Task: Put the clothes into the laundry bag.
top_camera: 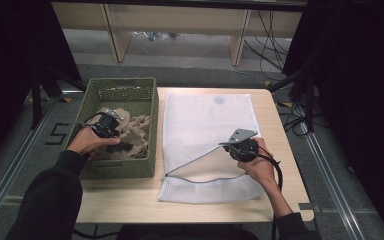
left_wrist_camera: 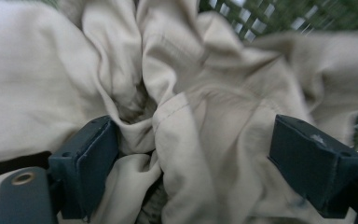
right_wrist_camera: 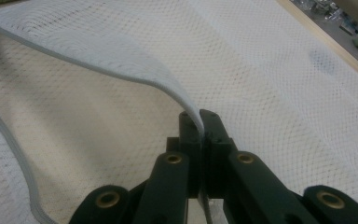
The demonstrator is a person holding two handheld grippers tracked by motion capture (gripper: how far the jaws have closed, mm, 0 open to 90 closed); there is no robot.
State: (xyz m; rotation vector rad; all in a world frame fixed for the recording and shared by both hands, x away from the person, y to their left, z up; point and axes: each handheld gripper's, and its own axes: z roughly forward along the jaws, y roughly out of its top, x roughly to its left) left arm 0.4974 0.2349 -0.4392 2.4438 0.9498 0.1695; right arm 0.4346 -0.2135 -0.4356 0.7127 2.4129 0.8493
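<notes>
Right gripper view: gripper [right_wrist_camera: 200, 122] pinching mesh bag [right_wrist_camera: 279, 79]

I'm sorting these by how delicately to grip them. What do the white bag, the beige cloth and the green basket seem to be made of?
White bag: fine synthetic-looking mesh, see-through with tiny holes, a grey bound edge.
Beige cloth: soft matte woven fabric, probably cotton; it creases and shows a stitched seam.
Green basket: apparently moulded plastic, stiff latticed walls, dull finish.

A single black figure "5" [top_camera: 58, 134] is marked on the grey floor just left of the light wooden table's [top_camera: 130, 200] left edge; no other writing can be read.
</notes>
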